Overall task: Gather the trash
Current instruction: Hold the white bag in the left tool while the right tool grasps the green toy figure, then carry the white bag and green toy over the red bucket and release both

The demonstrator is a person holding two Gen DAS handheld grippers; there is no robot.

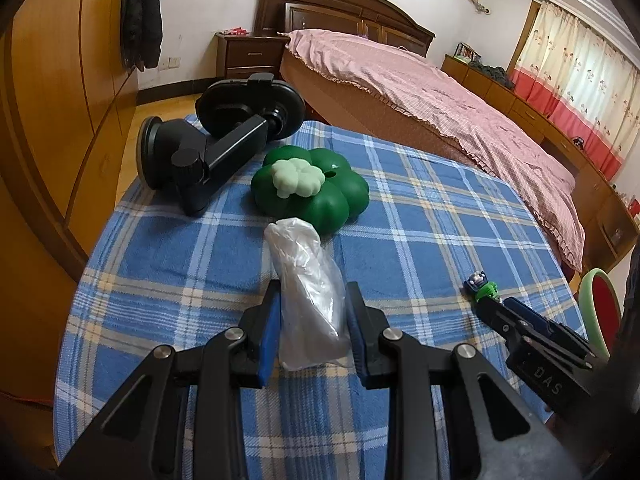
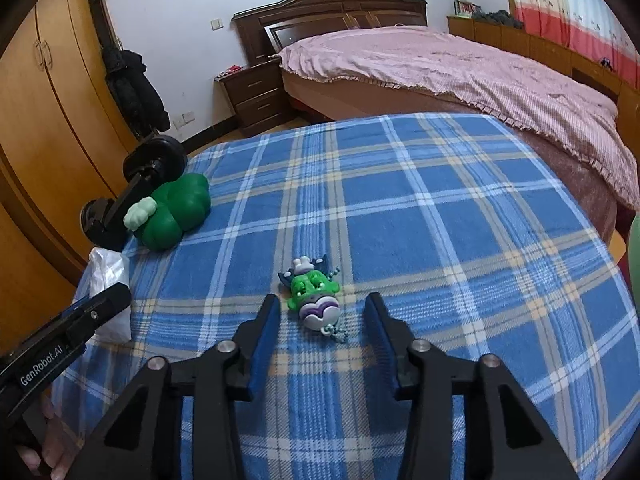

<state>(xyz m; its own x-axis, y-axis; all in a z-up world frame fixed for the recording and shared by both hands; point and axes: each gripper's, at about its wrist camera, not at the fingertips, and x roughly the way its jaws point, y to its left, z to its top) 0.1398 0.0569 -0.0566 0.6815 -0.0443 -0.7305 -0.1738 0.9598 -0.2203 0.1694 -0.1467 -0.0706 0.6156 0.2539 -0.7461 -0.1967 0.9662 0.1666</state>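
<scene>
Bag before clover toy

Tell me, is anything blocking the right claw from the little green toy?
No, nothing visible is. The little green toy lies on the plaid cloth just ahead of the open right claw, with only bare cloth between them.

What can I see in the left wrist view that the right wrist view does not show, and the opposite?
Only the left wrist view shows the left gripper with its fingers on both sides of the white plastic bag, and the full black phone holder.

Only the right wrist view shows the right gripper open around the small green toy figure, in clear detail, and the person's hand.

Both show the green clover-shaped toy, the blue plaid cloth and the pink bed.
</scene>
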